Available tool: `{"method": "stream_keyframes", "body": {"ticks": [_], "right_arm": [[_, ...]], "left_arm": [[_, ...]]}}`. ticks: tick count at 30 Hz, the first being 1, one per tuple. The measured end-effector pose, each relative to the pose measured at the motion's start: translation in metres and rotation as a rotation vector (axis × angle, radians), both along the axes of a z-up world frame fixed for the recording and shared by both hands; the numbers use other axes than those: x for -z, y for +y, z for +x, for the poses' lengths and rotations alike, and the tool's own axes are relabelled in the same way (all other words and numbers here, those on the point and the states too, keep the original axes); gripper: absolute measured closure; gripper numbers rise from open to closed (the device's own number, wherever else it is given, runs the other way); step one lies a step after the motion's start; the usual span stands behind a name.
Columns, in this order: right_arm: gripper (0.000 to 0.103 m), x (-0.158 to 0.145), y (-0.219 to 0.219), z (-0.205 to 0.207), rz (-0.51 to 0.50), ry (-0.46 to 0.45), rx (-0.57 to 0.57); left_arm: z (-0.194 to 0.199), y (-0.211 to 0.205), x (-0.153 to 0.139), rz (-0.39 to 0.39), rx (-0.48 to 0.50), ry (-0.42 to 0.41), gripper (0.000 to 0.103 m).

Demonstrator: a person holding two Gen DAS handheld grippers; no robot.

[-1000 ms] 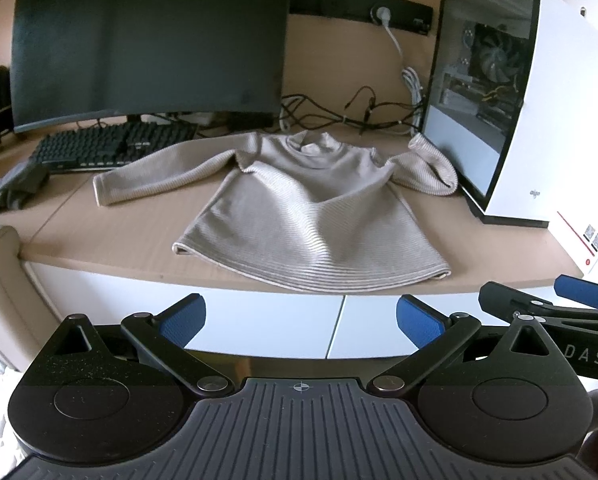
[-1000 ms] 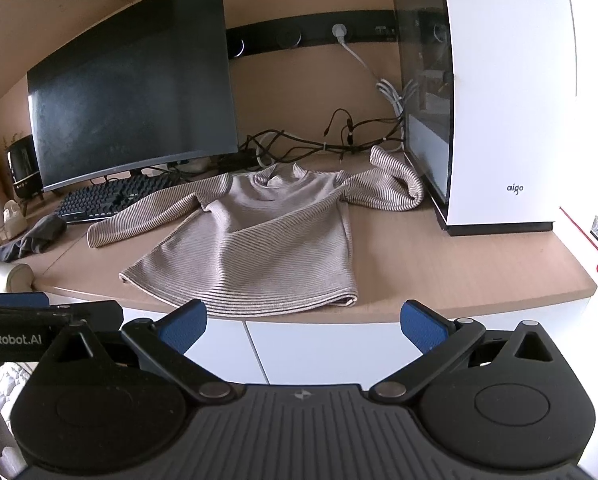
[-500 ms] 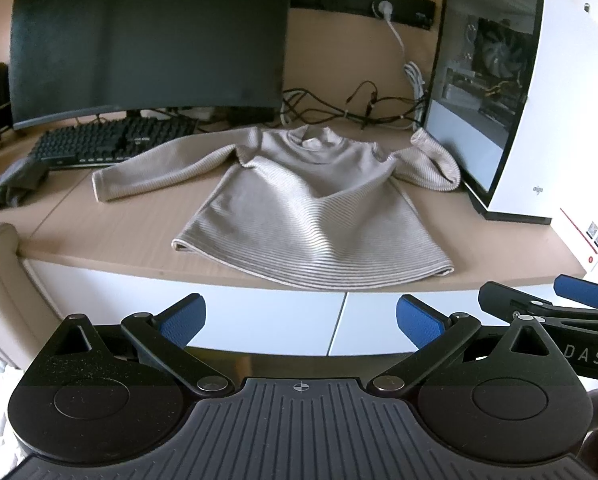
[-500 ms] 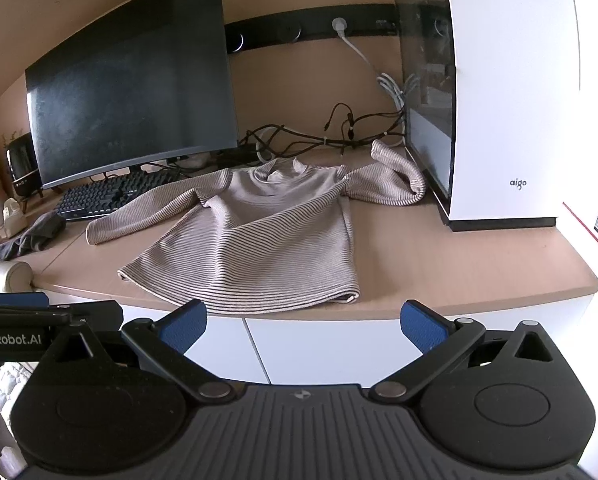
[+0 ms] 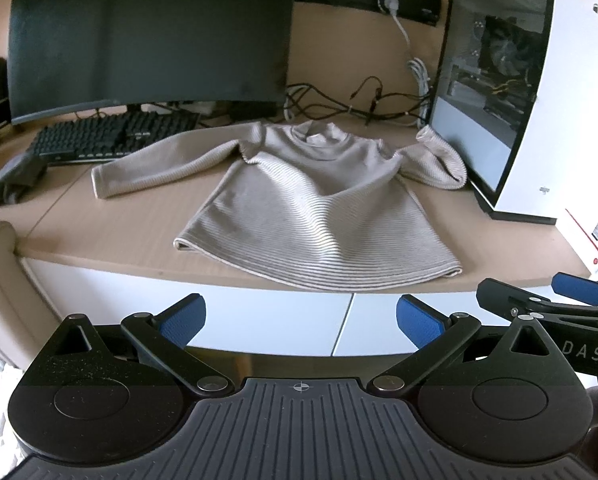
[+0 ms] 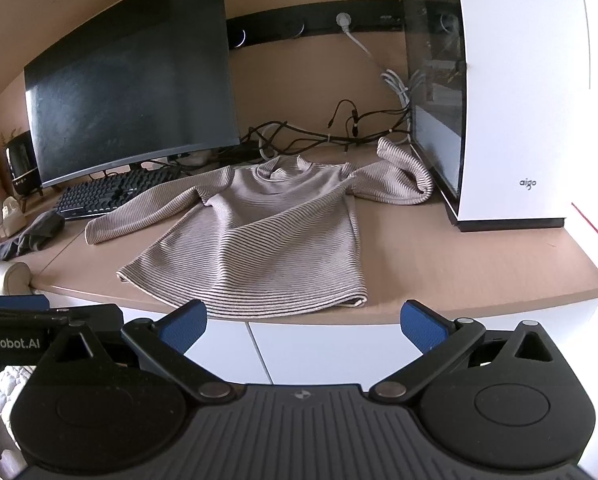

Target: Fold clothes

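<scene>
Far left on the counter point(image 5: 99, 216): a crumpled dark grey cloth point(image 5: 9, 182), possibly another garment, though too bunched to tell. Just beside it, a black keyboard point(image 5: 111, 138) under a dark curved monitor point(image 5: 147, 32). Centre of the counter: a beige ribbed sweater point(image 5: 319, 208) with fine stripes, spread flat, collar toward the wall, hem close to the front edge. Its left sleeve stretched out straight toward the keyboard; its right sleeve bent back on itself, touching or nearly touching the white PC case point(image 5: 539, 112) at far right. Behind the collar, a tangle of black cables point(image 5: 339, 100) and a white cord up to a wall socket.

Below the counter edge, in front of white cabinet fronts: left tongs point(image 5: 301, 320) spread wide, blue pads empty, clear of the sweater. To their right, level with them, right tongs point(image 6: 303, 322) likewise gaping wide, holding nothing, aimed at the hem.
</scene>
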State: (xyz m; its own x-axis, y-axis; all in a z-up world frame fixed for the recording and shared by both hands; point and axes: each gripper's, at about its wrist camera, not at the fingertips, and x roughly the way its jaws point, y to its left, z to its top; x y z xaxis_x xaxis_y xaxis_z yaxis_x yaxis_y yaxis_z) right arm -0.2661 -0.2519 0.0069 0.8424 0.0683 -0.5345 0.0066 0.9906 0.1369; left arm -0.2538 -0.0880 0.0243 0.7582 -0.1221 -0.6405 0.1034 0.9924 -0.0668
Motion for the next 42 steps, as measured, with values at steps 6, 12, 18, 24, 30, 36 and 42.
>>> {"method": "stream_keyframes", "body": {"ticks": [6,12,18,24,30,36,42], "right_arm": [[0.000,0.001,-0.001,0.012,0.029,0.010,0.001],[0.000,0.002,-0.001,0.028,0.043,0.037,0.009],[0.000,-0.001,-0.001,0.049,0.020,0.064,0.018],[0.000,-0.004,-0.004,0.074,0.002,0.072,0.028],[0.000,-0.010,-0.007,0.100,-0.008,0.062,0.078],[0.000,-0.017,-0.009,0.127,-0.017,0.053,0.147],[0.000,-0.018,0.005,0.155,-0.025,0.046,0.167]], "left_arm": [[0.017,0.001,0.000,0.015,-0.001,0.032,0.000],[0.041,0.004,-0.001,0.014,0.013,0.067,0.000],[0.065,0.006,0.000,-0.011,0.030,0.086,0.000],[0.097,0.009,0.002,-0.036,0.052,0.095,0.000],[0.137,0.004,0.001,-0.060,0.110,0.090,0.000],[0.175,0.004,-0.004,-0.085,0.173,0.081,0.000],[0.203,0.020,-0.001,-0.105,0.188,0.090,0.000]]}}
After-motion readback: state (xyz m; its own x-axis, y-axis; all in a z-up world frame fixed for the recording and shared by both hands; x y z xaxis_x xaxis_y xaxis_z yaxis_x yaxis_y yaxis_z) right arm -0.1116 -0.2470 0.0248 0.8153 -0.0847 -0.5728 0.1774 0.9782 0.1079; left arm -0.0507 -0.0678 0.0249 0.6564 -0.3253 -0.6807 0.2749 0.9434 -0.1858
